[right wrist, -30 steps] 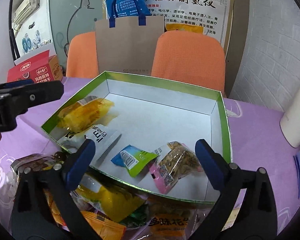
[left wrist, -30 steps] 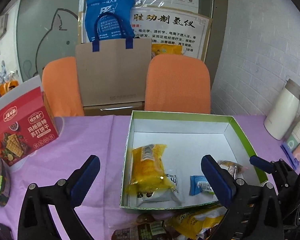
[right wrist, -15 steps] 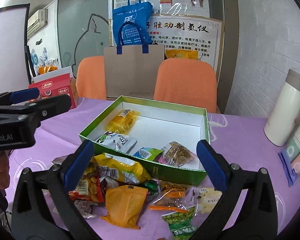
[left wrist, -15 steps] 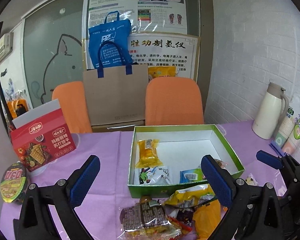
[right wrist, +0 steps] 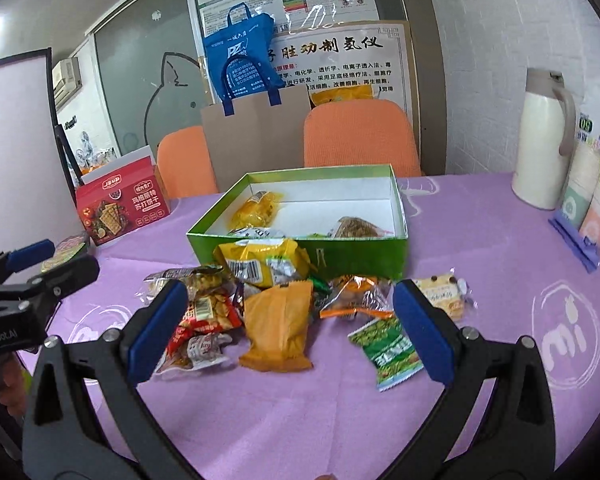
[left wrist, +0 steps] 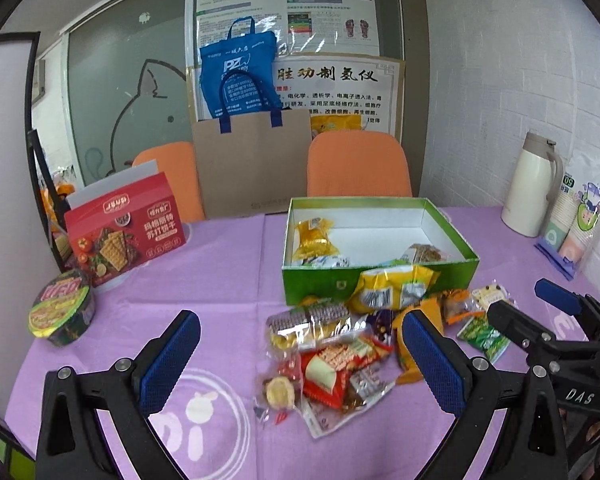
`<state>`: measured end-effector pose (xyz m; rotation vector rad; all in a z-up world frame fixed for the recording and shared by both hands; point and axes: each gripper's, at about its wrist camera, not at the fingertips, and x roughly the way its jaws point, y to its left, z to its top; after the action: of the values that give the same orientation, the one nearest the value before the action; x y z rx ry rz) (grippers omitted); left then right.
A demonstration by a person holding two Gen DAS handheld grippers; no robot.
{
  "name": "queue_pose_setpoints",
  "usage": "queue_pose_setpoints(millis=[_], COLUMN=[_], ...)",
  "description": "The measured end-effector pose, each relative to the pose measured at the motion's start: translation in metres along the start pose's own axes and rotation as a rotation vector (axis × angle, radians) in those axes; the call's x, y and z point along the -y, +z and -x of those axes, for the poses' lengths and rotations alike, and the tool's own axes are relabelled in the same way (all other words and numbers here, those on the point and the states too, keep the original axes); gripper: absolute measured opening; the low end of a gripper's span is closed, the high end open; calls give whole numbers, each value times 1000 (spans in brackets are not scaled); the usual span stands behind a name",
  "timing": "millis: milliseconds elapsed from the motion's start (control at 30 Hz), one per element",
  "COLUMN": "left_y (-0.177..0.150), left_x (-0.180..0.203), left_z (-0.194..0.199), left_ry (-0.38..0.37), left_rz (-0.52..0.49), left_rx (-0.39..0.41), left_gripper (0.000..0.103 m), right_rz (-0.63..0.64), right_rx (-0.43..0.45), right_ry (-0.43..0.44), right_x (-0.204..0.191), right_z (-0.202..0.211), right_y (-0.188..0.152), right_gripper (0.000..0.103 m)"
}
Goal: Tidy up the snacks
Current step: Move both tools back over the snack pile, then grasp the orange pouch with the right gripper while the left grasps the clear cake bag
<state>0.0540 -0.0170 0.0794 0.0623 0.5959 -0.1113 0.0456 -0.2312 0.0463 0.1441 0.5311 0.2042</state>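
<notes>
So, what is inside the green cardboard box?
Inside the green cardboard box: a yellow packet and a brown packet. The front wall hides the other packets.

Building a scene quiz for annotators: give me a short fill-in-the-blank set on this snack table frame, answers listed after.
1. The open box that already holds a few snacks is ____ on the outside.
2. The tablecloth under everything is ____ in colour.
3. Both the left gripper and the right gripper have their jaws ____, holding nothing.
4. The loose snack pile lies on the cloth in ____ of the box, on the side nearer the cameras.

Missing words: green; purple; open; front
</notes>
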Motion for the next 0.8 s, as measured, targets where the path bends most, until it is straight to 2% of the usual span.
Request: queue_pose_setpoints(millis=[133,300,500,567,667,700,800], left_y=[-35,-67,-73,-72,-72,-72,-73], left_x=[-16,-35,-50,-51,-47,-45,-36], left_z=[-9,-20,-17,-15,-16,-18,-22], left_ry=[-27,-40,-51,-58,-84,-98,-136], left_rz=[44,92,131,129,113,108,82], left_rx=[-70,-147,-145,-139,-144,-148,-163], left_gripper=[103,103,103,103,103,102,99], right_rz=[-36,3,3,14,16,9,12], right_rx=[-75,-224,-297,-310,-341,-341,-358], right_ry=[54,5,-5,-13,-28,-20,4], right_x=[3,-3,-16,-19,-15,-13,-6], right_z=[-12,-50,-87,-96,-103,-101,-86], right_y=[-22,-36,-36,-37,-38,-39,-41], right_gripper=[102,102,102,92,55,50,48])
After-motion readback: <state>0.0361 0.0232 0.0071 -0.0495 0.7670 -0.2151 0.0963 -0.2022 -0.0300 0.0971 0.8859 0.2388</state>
